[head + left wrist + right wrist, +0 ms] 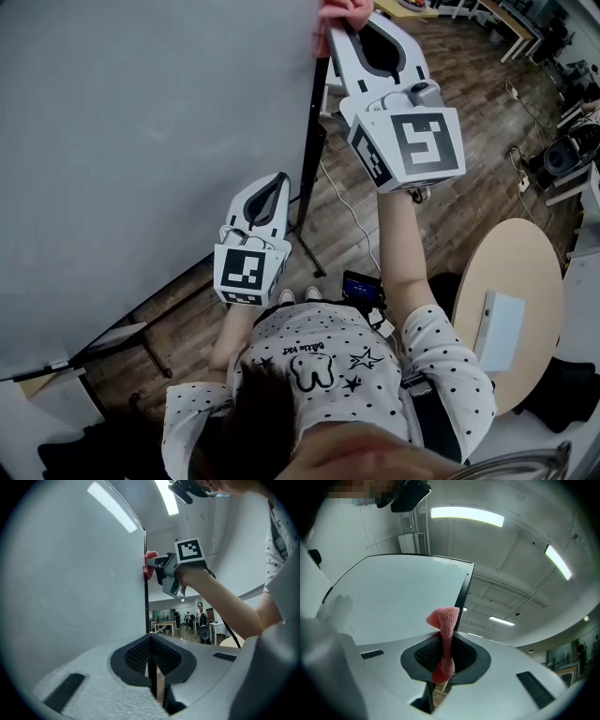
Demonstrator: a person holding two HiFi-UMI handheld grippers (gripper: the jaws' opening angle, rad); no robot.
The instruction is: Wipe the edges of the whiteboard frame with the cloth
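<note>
Right gripper (339,23) raised, at 12 o'clock in head view — jaws clamped on the pink cloth (444,637), which touches the black frame (312,131) along the right edge of the whiteboard (141,141). Left gripper (275,183) lower, toward 7 o'clock from the right one — jaws drawn together, nothing between, just beside the frame
</note>
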